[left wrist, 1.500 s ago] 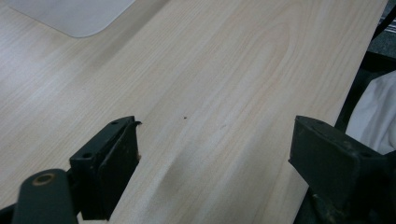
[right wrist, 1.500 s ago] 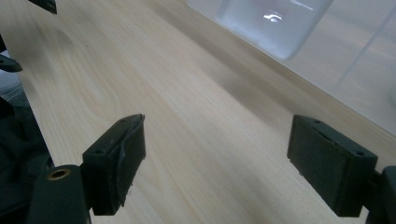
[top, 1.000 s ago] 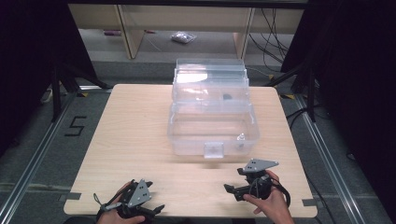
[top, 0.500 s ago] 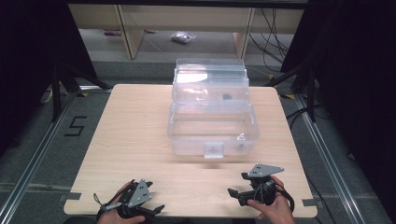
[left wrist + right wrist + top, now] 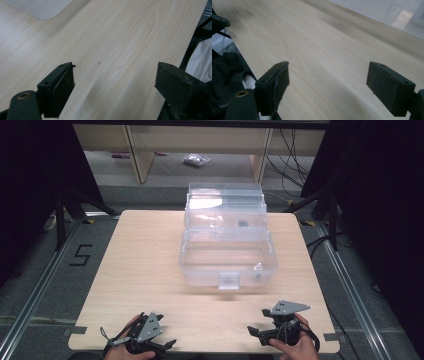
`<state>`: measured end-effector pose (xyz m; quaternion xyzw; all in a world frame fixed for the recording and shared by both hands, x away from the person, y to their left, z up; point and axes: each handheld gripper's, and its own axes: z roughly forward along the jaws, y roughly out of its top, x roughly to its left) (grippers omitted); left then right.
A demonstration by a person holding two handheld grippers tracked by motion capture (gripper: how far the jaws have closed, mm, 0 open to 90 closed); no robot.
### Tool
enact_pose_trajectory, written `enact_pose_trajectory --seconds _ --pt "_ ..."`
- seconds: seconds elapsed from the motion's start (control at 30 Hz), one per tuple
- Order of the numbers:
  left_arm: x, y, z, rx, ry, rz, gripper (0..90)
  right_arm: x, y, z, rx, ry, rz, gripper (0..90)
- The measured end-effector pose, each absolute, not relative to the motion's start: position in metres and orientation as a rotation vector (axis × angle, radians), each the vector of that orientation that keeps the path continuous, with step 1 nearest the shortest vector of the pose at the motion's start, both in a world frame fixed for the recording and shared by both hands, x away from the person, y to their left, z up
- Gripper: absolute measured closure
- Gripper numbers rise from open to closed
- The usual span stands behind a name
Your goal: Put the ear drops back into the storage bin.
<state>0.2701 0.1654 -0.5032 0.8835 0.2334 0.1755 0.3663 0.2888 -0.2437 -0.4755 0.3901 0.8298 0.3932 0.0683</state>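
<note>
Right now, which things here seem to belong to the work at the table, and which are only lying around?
Likely part of the work:
- clear plastic box, lid open
- small white bottle inside it
- left hand-held gripper, open
- right hand-held gripper, open

Just lying about:
- plastic bag on the floor beyond the table
- cables on the floor

Clear box (image 5: 227, 242) on table (image 5: 145, 265) taken as landmark. Small dark item (image 5: 243, 224) in its upper tier was too small to identify; likewise the small white object (image 5: 258, 268) inside its front right corner. Beyond the box, a pale bag (image 5: 193, 159) on the floor was blurred. Near the table edge in front of the box, both hands (image 5: 295, 349) were cut off by the bottom edge. In the left gripper view, only a blurred box corner (image 5: 40, 8) showed.
</note>
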Motion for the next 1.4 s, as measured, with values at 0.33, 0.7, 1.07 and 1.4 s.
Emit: enact_pose_trajectory --seconds 0.33,0.7,1.07,1.4 --pt "0.270 0.165 -0.503 2.276 0.599 0.451 15.1 0.283 -0.247 -0.477 1.132 2.490 1.177 18.8" --pt "0.270 0.165 -0.503 2.270 0.601 0.448 15.1 0.275 -0.246 -0.482 1.124 2.533 1.133 17.2" --pt "0.270 0.165 -0.503 2.274 0.595 0.455 15.1 0.270 -0.244 -0.486 1.136 2.599 1.072 16.9" --pt "0.271 0.165 -0.503 2.284 0.597 0.464 15.1 0.272 -0.245 -0.488 1.107 2.610 1.062 16.9"
